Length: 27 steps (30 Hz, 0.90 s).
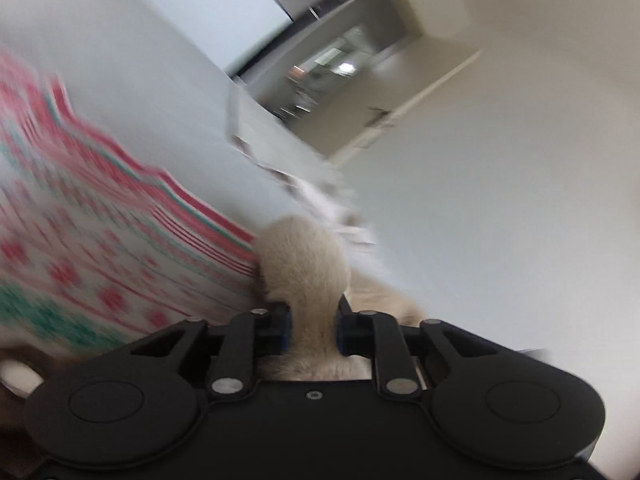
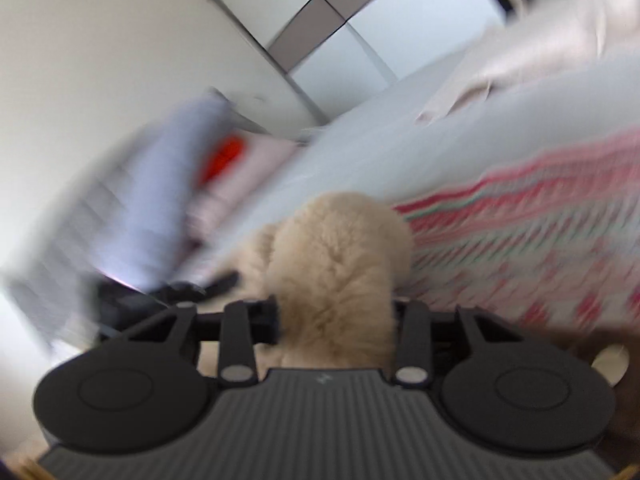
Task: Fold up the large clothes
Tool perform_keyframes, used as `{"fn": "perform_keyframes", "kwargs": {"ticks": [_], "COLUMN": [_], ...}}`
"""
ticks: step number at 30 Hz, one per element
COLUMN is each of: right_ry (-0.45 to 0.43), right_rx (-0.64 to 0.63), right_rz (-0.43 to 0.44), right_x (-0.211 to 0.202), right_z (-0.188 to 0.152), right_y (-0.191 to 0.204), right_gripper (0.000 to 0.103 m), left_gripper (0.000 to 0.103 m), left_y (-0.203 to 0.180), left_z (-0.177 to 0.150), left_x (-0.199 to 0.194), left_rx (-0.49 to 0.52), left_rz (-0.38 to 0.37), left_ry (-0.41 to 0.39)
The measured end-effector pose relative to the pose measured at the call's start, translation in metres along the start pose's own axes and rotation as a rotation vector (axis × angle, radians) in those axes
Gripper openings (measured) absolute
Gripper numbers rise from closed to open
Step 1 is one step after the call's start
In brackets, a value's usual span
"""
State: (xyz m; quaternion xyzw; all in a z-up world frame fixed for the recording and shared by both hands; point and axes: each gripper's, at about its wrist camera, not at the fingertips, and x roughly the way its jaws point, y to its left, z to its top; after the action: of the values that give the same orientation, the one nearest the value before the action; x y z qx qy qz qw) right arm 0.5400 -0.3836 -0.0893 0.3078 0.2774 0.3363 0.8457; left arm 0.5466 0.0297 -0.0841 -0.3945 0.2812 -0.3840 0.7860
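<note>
On a white bed [image 1: 168, 92] in a blurred room, the left gripper [image 1: 314, 330] and right gripper [image 2: 336, 320] each pinch the patterned fleece-lined garment [image 1: 100, 240], lifted off the bed. Judged mid-fold; next, both edges need laying down evenly.

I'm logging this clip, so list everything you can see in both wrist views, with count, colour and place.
garment: one, cream, fluffy, pinched in both tools, also seen at
blanket: one, red, green and white pattern, beside the garment
bed: one, white sheet, under the blanket
pillow: one, pale pink, far end of bed
wardrobe: one, white and grey, background
left tool: black, shut on garment
right tool: black, shut on garment
</note>
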Motion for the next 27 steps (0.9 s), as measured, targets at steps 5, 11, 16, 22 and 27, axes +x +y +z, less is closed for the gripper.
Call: {"fn": "perform_keyframes", "kwargs": {"ticks": [5,11,16,22,27], "right_ry": [-0.12,-0.181,-0.283,-0.132,-0.091], "right_rx": [0.332,0.182,-0.238,-0.348,-0.121], "right_rz": [0.028,-0.273,-0.435,-0.495,-0.486], "right_x": [-0.024,-0.003,0.0,0.036,0.034], "right_z": [0.006,0.001,-0.018,-0.026,-0.018], "right_y": [-0.045,-0.026,0.046,0.056,0.02], "right_gripper": [0.025,0.013,0.036,0.034,0.039], "left_gripper": [0.019,0.037,0.036,0.036,0.045], "left_y": [0.029,-0.039,-0.074,-0.042,-0.023], "left_z": [0.0,-0.024,-0.023,-0.044,-0.031], "left_x": [-0.018,0.0,-0.023,0.035,0.024], "left_rx": [-0.188,0.295,0.461,0.579,0.393], "left_rz": [0.156,0.495,0.471,0.6,0.535], "left_ry": [-0.126,-0.214,-0.298,-0.007,-0.024]}}
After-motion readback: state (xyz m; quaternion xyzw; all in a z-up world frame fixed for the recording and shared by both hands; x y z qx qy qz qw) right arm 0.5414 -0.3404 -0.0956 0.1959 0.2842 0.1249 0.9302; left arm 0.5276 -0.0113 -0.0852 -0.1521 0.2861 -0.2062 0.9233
